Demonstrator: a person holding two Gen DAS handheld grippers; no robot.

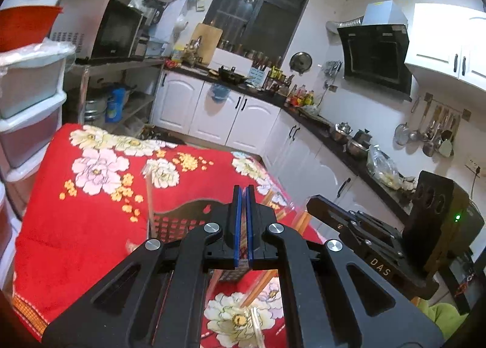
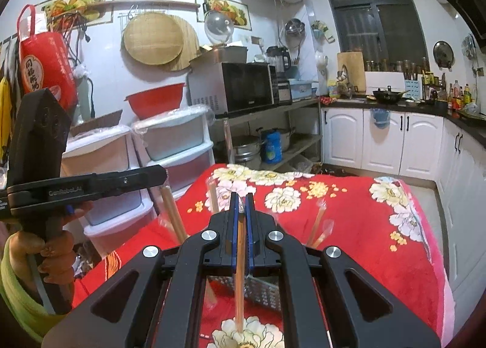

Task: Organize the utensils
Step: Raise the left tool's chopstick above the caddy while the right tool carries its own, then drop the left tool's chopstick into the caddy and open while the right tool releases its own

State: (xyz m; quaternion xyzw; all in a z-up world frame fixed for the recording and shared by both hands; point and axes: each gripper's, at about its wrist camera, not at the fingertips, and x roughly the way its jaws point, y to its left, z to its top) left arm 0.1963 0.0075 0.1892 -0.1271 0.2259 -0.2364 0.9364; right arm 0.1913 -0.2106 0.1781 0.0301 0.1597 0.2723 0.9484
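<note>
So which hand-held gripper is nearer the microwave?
Left. The left hand-held gripper sits on the microwave's side of the table; the right hand-held gripper is farther across, over the red cloth.

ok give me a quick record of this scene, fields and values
setting: home kitchen
surface: table under a red flowered cloth
left gripper: shut; nothing clearly seen between its pads
right gripper: shut on a wrapped chopstick
other utensils: more wrapped chopsticks standing in a dark slotted basket
nearby: metal grater beneath the right gripper
</note>
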